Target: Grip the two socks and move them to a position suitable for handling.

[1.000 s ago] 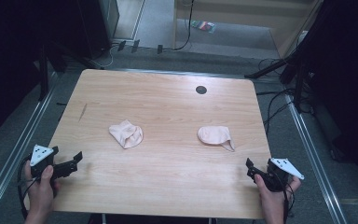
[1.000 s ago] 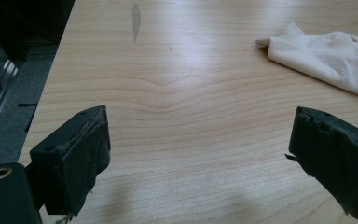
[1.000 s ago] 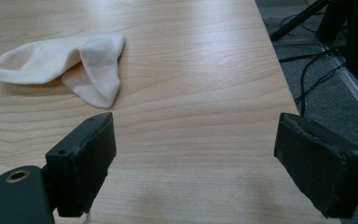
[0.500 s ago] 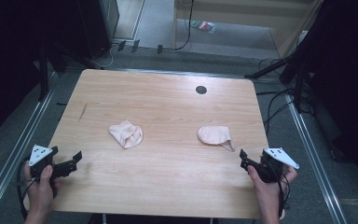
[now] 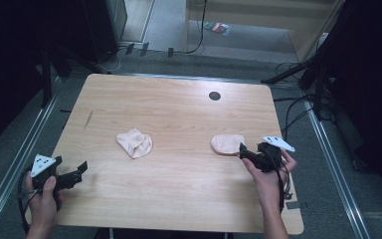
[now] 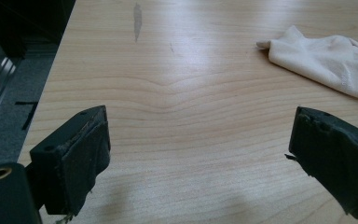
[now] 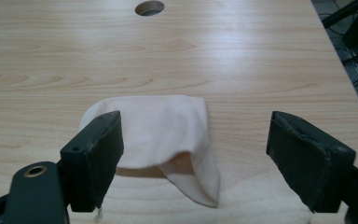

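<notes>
Two pale pink socks lie on the wooden table (image 5: 179,114). The left sock (image 5: 135,143) is crumpled near the middle; it also appears at the upper right of the left gripper view (image 6: 328,58). The right sock (image 5: 227,143) lies flat with one corner lifted (image 7: 168,135). My right gripper (image 5: 243,152) is open just right of that sock, its jaws spread wide around the sock's near end (image 7: 193,158). My left gripper (image 5: 81,168) is open near the table's front left, with bare wood between its jaws (image 6: 200,149), well short of the left sock.
A round dark cable hole (image 5: 214,95) sits at the table's far side. A dark scuff mark (image 5: 88,119) is on the left part. Cables (image 5: 298,107) run on the floor to the right, and metal rails (image 5: 328,149) flank both table sides.
My right gripper has moved forward and left from the table's front right corner up to the right sock. The left gripper has stayed put.
</notes>
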Available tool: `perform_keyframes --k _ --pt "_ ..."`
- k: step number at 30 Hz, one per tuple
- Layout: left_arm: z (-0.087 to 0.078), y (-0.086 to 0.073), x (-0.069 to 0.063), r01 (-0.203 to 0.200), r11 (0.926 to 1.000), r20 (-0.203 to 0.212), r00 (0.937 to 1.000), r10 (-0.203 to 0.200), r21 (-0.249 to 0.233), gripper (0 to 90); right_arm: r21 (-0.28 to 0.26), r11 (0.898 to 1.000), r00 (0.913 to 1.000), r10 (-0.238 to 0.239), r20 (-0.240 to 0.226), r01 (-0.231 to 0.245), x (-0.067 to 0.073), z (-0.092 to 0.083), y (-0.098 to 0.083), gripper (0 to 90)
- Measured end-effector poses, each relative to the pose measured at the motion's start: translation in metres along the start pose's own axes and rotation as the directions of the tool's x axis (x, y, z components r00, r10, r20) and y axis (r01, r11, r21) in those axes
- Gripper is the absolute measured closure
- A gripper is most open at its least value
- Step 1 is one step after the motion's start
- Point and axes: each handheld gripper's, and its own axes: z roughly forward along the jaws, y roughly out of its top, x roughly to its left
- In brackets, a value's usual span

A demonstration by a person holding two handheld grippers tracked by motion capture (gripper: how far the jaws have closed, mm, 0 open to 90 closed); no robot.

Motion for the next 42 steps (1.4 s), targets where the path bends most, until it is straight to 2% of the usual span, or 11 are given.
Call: perform_keyframes --k 2,7,10,14,16,18,21,25,33,38,42 --pt "0.0 0.0 0.0 -0.001 1.0 0.0 1.0 0.001 0.001 5.6 0.016 1.0 0.9996 -0.016 0.023 0.015 0.006 0.011 0.005 19.9" --pt "0.0 0.0 0.0 -0.002 1.0 0.0 1.0 0.002 -0.001 5.6 0.051 0.999 0.9997 0.003 0.026 -0.004 0.011 0.027 0.009 24.5" --pt "0.0 0.0 0.0 -0.003 1.0 0.0 1.0 0.003 -0.001 5.6 0.09 0.996 0.9986 0.007 0.053 -0.012 0.012 0.043 0.004 28.3" --pt "0.0 0.0 0.0 -0.007 1.0 0.0 1.0 0.007 0.004 5.6 0.092 0.995 0.9984 0.025 0.05 -0.029 0.009 0.051 -0.004 33.7" --pt "0.0 0.0 -0.001 -0.008 1.0 -0.002 1.0 0.008 0.001 5.6 0.123 0.992 0.9988 -0.001 0.048 -0.005 0.009 0.058 -0.008 37.2" --pt "0.001 0.0 -0.001 -0.008 1.0 -0.001 1.0 0.008 0.002 5.6 0.136 0.991 0.9988 -0.002 0.05 -0.005 0.008 0.06 -0.012 52.4" --pt "0.0 0.0 -0.001 -0.008 1.0 -0.002 1.0 0.008 0.003 5.6 0.124 0.992 0.9986 0.021 0.048 -0.027 0.005 0.059 -0.014 60.2" --pt "0.0 0.0 -0.001 -0.012 0.9999 -0.005 0.9999 0.012 0.003 5.6 0.125 0.991 0.9992 0.04 0.006 -0.041 0.001 0.058 -0.018 87.5" --pt "-0.001 0.0 -0.002 -0.016 0.9998 -0.022 0.9996 0.016 -0.009 5.6 0.065 0.997 0.9981 0.042 -0.046 -0.039 0.01 0.036 -0.007 89.0" --pt "-0.002 0.0 -0.009 -0.076 0.9971 -0.037 0.9964 0.076 -0.003 5.6 0.001 1.0 0.9958 0.018 -0.09 -0.018 0.029 0.008 0.003 89.0" --pt "-0.005 0.002 -0.01 -0.079 0.9967 -0.057 0.9953 0.078 -0.017 5.6 -0.024 1.0 0.9934 -0.007 -0.114 0.005 0.038 -0.005 0.008 89.0"
